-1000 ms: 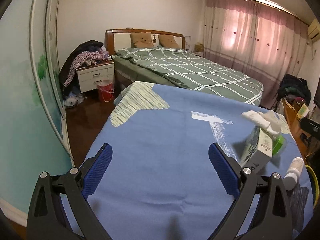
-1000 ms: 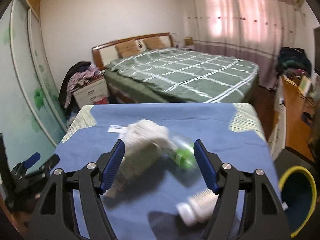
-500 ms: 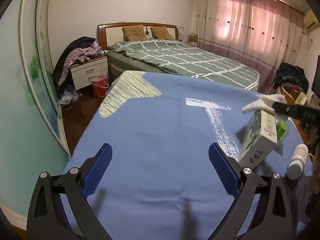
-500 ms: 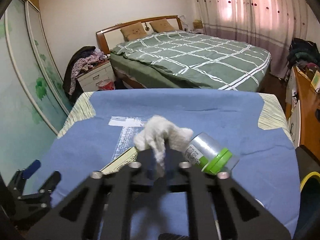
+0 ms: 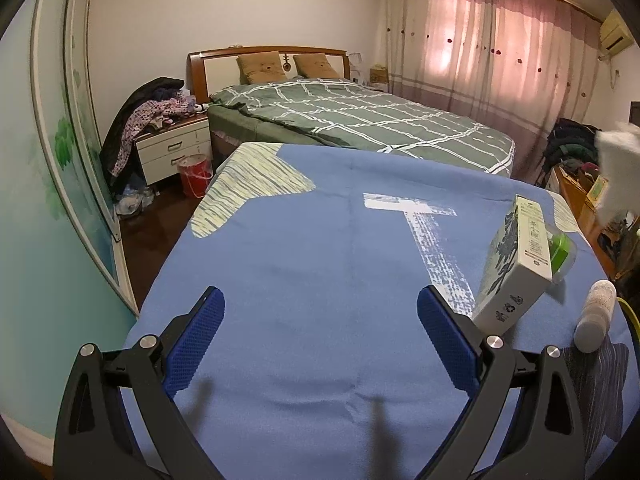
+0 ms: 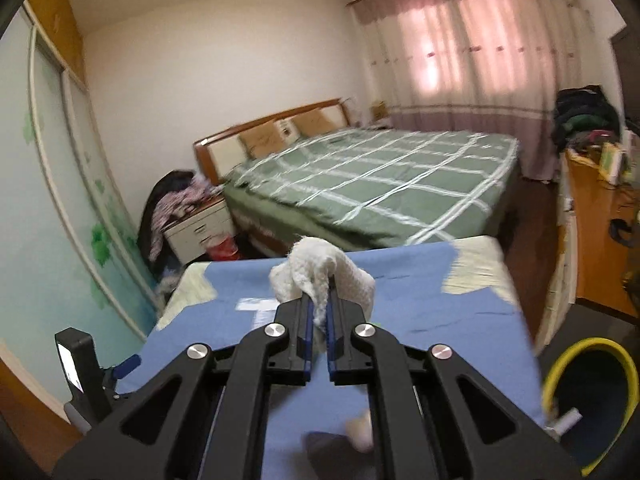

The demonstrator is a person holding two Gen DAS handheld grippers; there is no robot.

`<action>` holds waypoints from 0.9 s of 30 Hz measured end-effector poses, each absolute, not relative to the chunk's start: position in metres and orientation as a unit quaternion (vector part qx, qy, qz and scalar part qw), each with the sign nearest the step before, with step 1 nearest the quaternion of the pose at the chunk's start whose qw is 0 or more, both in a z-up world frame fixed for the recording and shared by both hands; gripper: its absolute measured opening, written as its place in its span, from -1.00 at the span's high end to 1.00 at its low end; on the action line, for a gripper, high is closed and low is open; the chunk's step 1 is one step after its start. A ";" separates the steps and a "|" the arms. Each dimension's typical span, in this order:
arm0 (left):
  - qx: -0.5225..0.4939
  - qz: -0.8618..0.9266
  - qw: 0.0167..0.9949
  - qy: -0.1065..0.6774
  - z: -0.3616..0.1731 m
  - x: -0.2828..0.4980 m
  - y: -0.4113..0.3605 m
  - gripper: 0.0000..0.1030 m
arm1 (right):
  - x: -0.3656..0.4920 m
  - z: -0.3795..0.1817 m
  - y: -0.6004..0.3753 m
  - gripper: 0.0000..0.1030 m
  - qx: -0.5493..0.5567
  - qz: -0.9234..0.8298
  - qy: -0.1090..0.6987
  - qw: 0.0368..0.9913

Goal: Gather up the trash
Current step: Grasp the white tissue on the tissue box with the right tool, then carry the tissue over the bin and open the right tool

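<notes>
My right gripper (image 6: 319, 308) is shut on a crumpled white tissue (image 6: 320, 270) and holds it lifted above the blue table (image 6: 420, 300). The tissue also shows at the right edge of the left wrist view (image 5: 616, 152). My left gripper (image 5: 320, 338) is open and empty, low over the table's near side (image 5: 320, 248). On the table's right side a white carton box (image 5: 514, 268) leans, with a green-capped clear jar (image 5: 562, 254) behind it and a small white bottle (image 5: 596, 316) lying beside it.
A bin with a yellow rim (image 6: 592, 392) stands on the floor right of the table. Beyond the table are a green-quilted bed (image 5: 360, 120), a nightstand with clothes (image 5: 172, 148), a red bucket (image 5: 195, 174) and a cluttered wooden desk (image 6: 596, 208).
My right gripper closed on the tissue, lifted it off the carton and swung up and to the right. My left gripper stayed open in about the same place.
</notes>
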State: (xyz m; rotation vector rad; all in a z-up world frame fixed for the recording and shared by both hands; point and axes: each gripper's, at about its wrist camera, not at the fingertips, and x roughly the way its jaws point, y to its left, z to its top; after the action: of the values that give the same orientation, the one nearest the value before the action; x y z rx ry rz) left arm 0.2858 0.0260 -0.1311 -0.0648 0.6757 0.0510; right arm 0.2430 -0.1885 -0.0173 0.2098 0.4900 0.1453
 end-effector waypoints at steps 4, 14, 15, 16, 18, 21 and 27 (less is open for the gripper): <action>-0.030 0.020 0.943 0.331 -0.130 0.285 0.024 -0.86 | 0.215 -0.027 -0.237 0.90 0.108 -0.010 0.233 0.966; -0.029 0.008 0.942 0.334 -0.130 0.283 0.020 -0.86 | 0.170 -0.097 -0.370 0.88 0.151 -0.235 0.278 0.919; -0.030 0.006 0.942 0.335 -0.130 0.283 0.020 -0.86 | 0.169 -0.105 -0.381 0.86 0.160 -0.248 0.286 0.912; -0.030 0.005 0.942 0.335 -0.130 0.282 0.020 -0.86 | 0.169 -0.113 -0.391 0.86 0.167 -0.260 0.293 0.905; -0.027 0.004 0.942 0.334 -0.130 0.282 0.018 -0.86 | 0.171 -0.126 -0.401 0.78 0.177 -0.280 0.303 0.894; -0.024 0.001 0.943 0.333 -0.130 0.281 0.016 -0.86 | 0.168 -0.140 -0.413 0.33 0.195 -0.291 0.313 0.883; -0.023 -0.015 0.942 0.334 -0.129 0.280 0.012 -0.86 | 0.164 -0.144 -0.395 0.09 0.208 -0.281 0.295 0.889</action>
State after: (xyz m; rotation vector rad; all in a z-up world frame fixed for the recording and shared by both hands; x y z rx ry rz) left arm 0.2802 0.0116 -0.1287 -0.0463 0.6822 -0.0303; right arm 0.1640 -0.3950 -0.1439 0.4318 0.6128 -0.5830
